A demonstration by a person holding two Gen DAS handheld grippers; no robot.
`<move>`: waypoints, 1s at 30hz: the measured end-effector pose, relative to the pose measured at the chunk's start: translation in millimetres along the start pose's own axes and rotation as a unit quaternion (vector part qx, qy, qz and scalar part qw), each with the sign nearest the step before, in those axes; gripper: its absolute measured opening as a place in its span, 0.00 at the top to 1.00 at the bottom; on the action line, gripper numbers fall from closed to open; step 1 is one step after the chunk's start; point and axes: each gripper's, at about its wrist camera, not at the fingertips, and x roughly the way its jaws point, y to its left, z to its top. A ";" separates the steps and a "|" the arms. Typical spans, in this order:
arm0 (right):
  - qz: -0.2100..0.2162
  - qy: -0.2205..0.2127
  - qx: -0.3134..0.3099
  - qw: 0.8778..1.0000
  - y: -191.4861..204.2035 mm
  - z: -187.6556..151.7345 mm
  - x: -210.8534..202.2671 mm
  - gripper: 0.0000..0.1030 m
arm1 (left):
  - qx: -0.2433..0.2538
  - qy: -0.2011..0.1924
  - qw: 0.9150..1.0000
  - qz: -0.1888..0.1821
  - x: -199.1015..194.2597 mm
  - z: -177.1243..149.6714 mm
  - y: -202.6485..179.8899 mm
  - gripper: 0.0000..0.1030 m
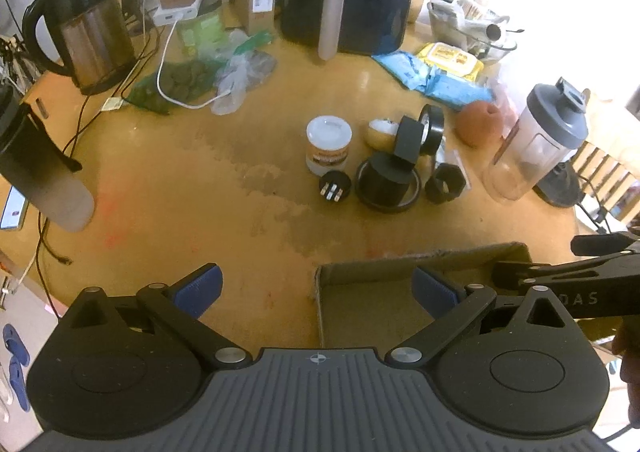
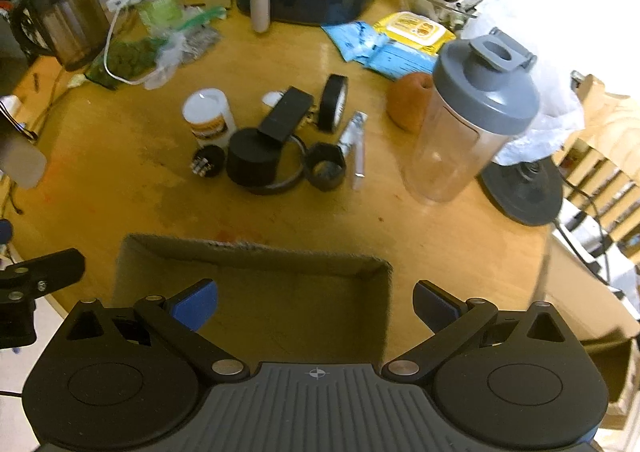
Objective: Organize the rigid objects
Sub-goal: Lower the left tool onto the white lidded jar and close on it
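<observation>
1. Cluttered wooden surface; black parts cluster lying mid-surface, beyond the cardboard box.
2. Left claw and right claw: spread wide, holding nothing, hovering near the box.
3. Risk, as a judgement: reaching in could topple the leaning black block or nudge the shaker bottle nearby.

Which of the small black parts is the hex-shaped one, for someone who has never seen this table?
Find the tall shaker bottle with the grey lid. Left of its base, past a slim white packet, a cluster of black parts lies on the wooden table. The hex nut is the cluster's rightmost low piece: six flat outer sides and an open hollow centre, unlike its round neighbours.
</observation>
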 end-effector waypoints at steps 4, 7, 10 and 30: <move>0.022 -0.008 0.005 1.000 -6.6 4.4 1.3 0.00 | -0.006 0.001 1.000 -0.011 7.8 5.8 1.4 0.00; 0.039 -0.008 0.006 0.999 -10.7 7.5 1.8 0.00 | 0.003 -0.002 1.000 -0.025 15.0 9.6 -0.8 0.00; 0.057 -0.006 0.015 0.998 -17.4 6.1 2.4 0.00 | 0.014 -0.004 0.999 -0.044 25.3 14.5 -4.1 0.00; 0.062 -0.026 0.051 0.996 -74.1 2.5 -7.5 0.00 | 0.046 -0.033 0.998 0.004 124.5 78.6 -8.0 0.17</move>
